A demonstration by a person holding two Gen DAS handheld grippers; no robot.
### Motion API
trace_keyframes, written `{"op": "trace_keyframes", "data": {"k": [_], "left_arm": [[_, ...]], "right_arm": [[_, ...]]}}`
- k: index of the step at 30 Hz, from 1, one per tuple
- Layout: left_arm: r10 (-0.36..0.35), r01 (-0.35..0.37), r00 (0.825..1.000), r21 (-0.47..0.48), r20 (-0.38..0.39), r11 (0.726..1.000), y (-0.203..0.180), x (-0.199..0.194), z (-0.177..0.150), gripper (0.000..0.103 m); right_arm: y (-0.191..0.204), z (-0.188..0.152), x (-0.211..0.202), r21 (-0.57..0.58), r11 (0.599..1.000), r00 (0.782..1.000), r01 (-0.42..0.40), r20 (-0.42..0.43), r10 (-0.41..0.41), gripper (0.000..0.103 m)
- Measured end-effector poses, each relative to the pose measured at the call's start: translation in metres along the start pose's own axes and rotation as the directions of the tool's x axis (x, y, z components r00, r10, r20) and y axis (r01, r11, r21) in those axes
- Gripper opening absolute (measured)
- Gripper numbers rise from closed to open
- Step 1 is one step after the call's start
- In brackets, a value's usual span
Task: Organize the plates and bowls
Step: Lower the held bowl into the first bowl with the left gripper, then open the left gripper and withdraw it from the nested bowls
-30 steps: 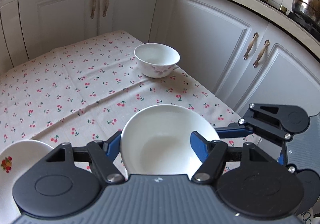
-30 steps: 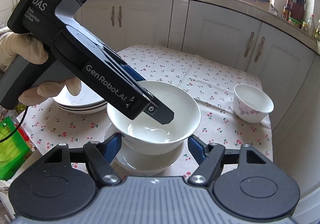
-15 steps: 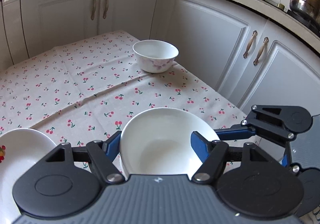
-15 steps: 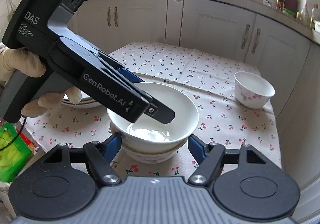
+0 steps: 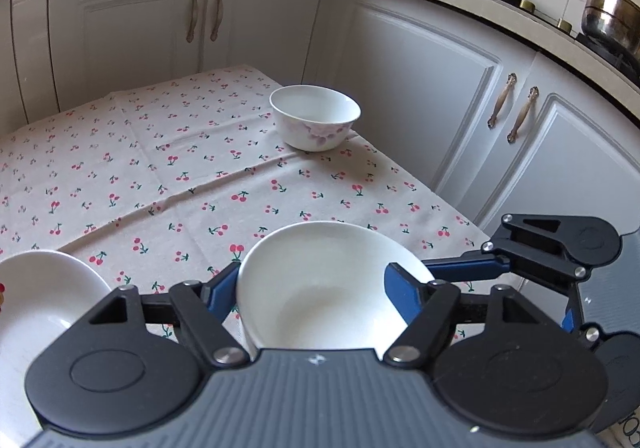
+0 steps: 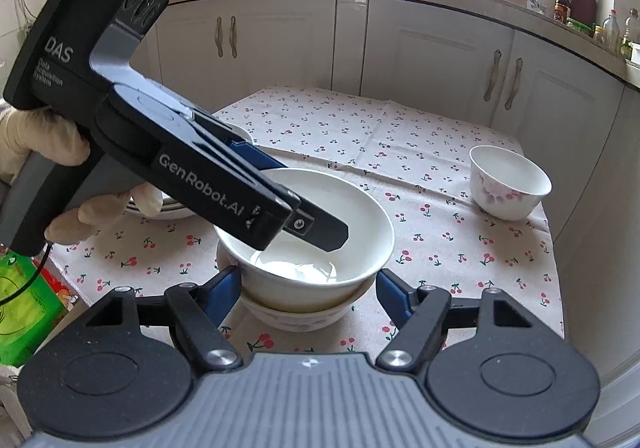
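Observation:
A plain white bowl (image 6: 352, 232) sits nested in a flower-patterned bowl (image 6: 304, 314) at the table's near edge. My left gripper (image 6: 316, 224) reaches from the left, one finger inside the white bowl and one outside its wall, apparently clamped on the rim. In the left wrist view the white bowl (image 5: 320, 288) fills the space between that gripper's blue pads. My right gripper (image 6: 308, 288) is open, its pads apart on either side of the nested bowls. A small flowered bowl (image 6: 508, 184) stands alone at the right, also in the left wrist view (image 5: 314, 116).
A stack of plates (image 6: 168, 208) lies at the left behind the left gripper; its top plate (image 5: 40, 292) shows in the left wrist view. The cherry-print tablecloth (image 6: 340, 128) covers the small table. White cabinets (image 6: 440, 48) close it in behind and right. A green package (image 6: 20, 312) sits low left.
The white bowl has come down from above the lower bowl and now sits nested in it. The left gripper lowered with it. The right gripper stayed open around them.

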State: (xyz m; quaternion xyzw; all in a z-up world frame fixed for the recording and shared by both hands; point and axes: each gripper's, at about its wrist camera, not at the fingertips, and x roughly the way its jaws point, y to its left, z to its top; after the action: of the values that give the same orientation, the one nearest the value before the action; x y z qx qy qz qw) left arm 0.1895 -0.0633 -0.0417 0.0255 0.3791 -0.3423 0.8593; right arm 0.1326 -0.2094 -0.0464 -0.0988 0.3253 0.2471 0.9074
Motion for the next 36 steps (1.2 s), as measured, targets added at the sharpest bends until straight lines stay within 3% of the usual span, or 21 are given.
{"op": "trace_keyframes", "data": {"k": [6, 9, 19, 27, 36], "left_arm": [[-0.026, 0.027, 0.999, -0.021, 0.023, 0.999, 0.004, -0.003, -0.004, 0.075], [-0.032, 0.033, 0.999, -0.026, 0.039, 0.999, 0.004, -0.006, -0.006, 0.075], [-0.045, 0.049, 0.996, -0.052, 0.079, 0.997, 0.017, -0.013, -0.025, 0.075], [-0.049, 0.056, 0.996, -0.114, 0.068, 0.992, 0.033, -0.01, -0.041, 0.077], [-0.036, 0.046, 0.994, -0.102, 0.101, 0.994, 0.037, -0.026, -0.031, 0.077]], "right_arm": [[0.0, -0.003, -0.003, 0.004, 1.0, 1.0, 0.001, 0.02, -0.001, 0.086], [-0.003, -0.001, -0.009, 0.028, 1.0, 0.999, -0.006, 0.054, 0.004, 0.099], [-0.004, -0.009, -0.008, 0.055, 0.998, 0.998, -0.043, 0.041, 0.04, 0.099], [-0.009, -0.011, -0.008, 0.083, 0.996, 0.999, -0.044, 0.028, 0.042, 0.099], [-0.014, -0.012, -0.015, 0.08, 0.997, 1.0, -0.026, 0.019, 0.024, 0.1]]}}
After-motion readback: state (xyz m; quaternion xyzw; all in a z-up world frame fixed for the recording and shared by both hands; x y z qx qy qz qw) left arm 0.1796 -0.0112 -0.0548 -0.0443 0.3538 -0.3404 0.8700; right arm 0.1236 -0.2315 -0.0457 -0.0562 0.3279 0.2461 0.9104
